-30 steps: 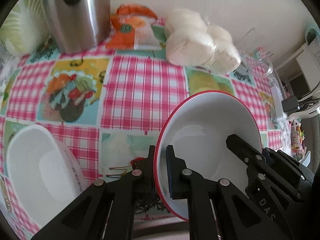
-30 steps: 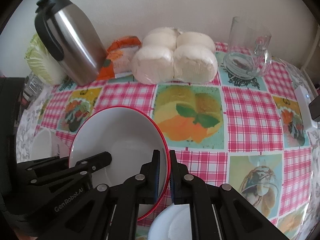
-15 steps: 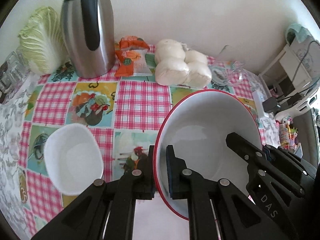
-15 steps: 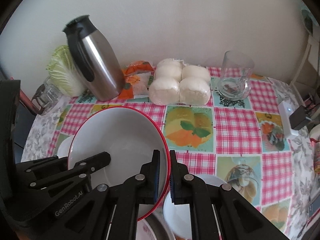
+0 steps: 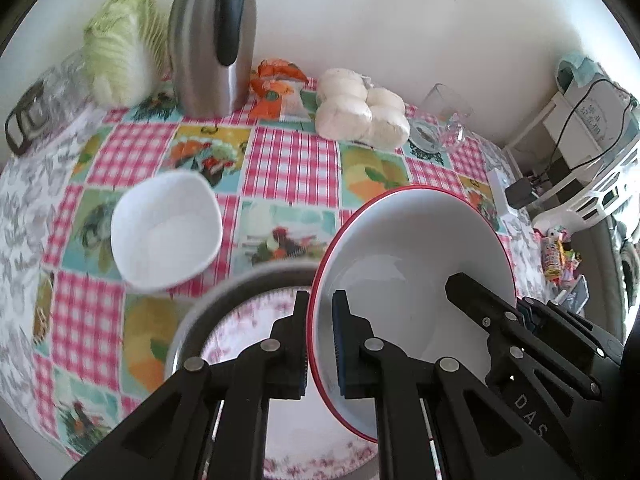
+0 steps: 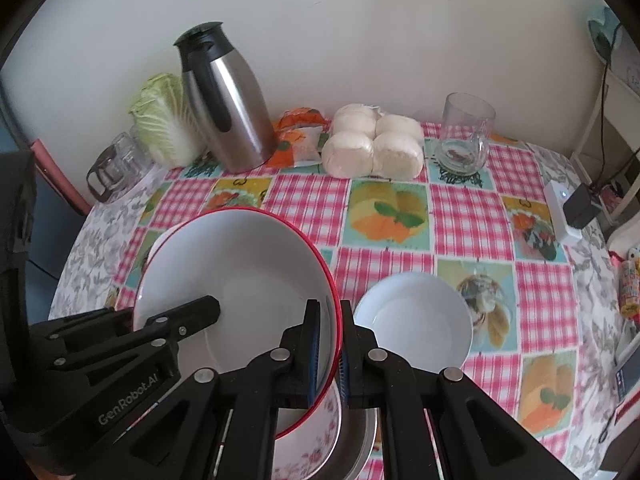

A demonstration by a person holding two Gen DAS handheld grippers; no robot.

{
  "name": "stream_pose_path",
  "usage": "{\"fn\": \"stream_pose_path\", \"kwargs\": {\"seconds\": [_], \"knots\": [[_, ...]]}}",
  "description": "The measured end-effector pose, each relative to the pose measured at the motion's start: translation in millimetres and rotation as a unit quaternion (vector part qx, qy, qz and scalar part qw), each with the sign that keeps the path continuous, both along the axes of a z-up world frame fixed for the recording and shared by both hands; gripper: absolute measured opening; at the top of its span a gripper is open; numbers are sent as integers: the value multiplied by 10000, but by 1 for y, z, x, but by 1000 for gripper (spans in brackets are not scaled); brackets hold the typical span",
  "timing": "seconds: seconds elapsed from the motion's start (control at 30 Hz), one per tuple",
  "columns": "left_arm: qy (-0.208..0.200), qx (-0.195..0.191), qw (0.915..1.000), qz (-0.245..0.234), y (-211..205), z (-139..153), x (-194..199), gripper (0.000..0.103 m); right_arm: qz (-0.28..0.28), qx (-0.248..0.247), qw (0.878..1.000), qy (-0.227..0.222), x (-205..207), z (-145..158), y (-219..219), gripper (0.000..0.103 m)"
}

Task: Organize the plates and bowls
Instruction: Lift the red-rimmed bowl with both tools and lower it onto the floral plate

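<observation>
One large white red-rimmed bowl (image 5: 404,256) is held off the table, lower centre in both views, pinched on opposite rim edges by two black grippers: left gripper (image 5: 320,344) clenched on its left rim, right gripper (image 6: 326,348) clenched on its right rim. Beneath it sits one floral-patterned plate (image 5: 248,320) inside a grey metal dish (image 5: 200,316); two smaller white bowls rest on the pink checked tablecloth (image 6: 468,216), one squarish (image 5: 166,230), one round (image 6: 414,320). Along the wall: one steel thermos jug (image 6: 230,104), one cabbage (image 6: 164,120), one pack of four white buns (image 6: 374,146), one glass mug (image 6: 464,132).
</observation>
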State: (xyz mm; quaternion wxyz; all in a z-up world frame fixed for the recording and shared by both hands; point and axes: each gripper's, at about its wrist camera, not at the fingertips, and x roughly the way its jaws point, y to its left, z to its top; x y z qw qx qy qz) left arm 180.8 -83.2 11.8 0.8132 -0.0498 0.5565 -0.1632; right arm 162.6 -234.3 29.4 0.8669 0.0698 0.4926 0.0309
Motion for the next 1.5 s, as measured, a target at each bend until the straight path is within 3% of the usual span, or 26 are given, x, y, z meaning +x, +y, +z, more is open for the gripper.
{"fn": "stream_pose_path", "kwargs": {"seconds": [0.17,0.6,1.0,1.5], "knots": [[94,-196,9996,158,11,-12,-21,10,105,-66,9999,30,-21,-4,11,9],[133,-161,9990,387,26,-43,-62,10,220,-20,9997,136,-52,-38,26,10],[206,-116,9986,482,35,-57,-62,10,310,55,9993,224,-54,-59,35,10],[397,-322,9973,521,42,-69,-59,11,280,64,9988,409,-48,-72,39,12]]}}
